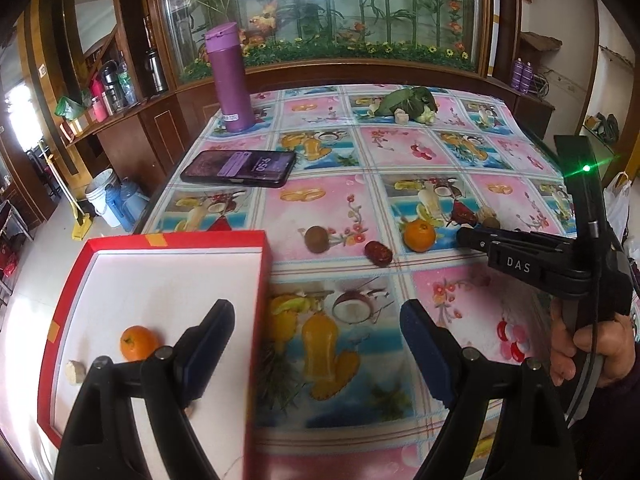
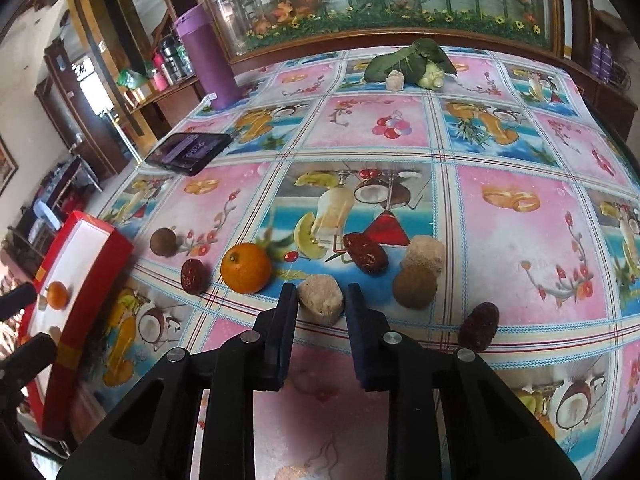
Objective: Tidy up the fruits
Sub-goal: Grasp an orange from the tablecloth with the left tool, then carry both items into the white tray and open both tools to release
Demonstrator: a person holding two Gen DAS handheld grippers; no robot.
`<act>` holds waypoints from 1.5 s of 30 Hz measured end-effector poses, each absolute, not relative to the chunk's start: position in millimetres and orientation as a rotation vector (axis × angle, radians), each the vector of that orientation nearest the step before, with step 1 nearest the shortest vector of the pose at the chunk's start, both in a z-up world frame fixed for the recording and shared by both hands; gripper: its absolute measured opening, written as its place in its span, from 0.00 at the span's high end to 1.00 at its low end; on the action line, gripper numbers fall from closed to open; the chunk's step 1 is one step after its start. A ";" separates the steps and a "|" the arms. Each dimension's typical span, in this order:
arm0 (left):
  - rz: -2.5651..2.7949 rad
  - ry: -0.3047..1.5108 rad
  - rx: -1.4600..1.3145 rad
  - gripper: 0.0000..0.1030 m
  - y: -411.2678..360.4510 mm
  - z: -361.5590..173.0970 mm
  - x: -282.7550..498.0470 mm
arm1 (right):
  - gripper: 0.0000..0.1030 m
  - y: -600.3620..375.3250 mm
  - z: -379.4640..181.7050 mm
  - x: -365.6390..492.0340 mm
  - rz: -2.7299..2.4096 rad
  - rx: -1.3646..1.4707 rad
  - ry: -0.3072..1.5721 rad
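My right gripper [image 2: 321, 293] is shut on a pale beige chunk [image 2: 322, 300] that rests on the tablecloth. Around the chunk lie an orange [image 2: 245, 267], three dark red dates [image 2: 192, 276] [image 2: 366, 253] [image 2: 478, 326], two brown round fruits [image 2: 163, 242] [image 2: 414, 286] and another beige chunk [image 2: 426, 254]. My left gripper [image 1: 316, 312] is open and holds nothing, straddling the right wall of a red box [image 1: 260, 280]. On the box's white floor lie an orange [image 1: 138, 343] and a beige piece [image 1: 76, 372]. The right gripper [image 1: 470, 236] reaches in from the right, past the loose orange [image 1: 419, 235].
A purple flask [image 1: 232, 80] stands at the far left corner, with a phone [image 1: 240, 168] lying in front of it. Leafy greens [image 1: 408, 102] sit at the far edge. A person's hand [image 1: 592, 356] holds the right gripper's handle. The table [image 1: 360, 200] drops off to the left.
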State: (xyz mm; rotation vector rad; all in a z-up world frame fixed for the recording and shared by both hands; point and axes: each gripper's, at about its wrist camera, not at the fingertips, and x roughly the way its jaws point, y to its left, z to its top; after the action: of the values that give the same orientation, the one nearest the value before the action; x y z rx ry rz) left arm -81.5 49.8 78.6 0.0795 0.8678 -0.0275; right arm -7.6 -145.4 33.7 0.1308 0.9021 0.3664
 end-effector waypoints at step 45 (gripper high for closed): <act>-0.244 0.816 0.112 0.68 -31.4 68.8 -59.6 | 0.77 -198.9 58.7 -5.0 0.326 0.353 0.748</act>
State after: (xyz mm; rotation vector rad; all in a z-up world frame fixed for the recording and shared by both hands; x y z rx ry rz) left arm -59.6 -31.4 68.8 0.1116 0.8156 -0.2436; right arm -5.0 -198.9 58.7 0.3527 0.7485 0.3261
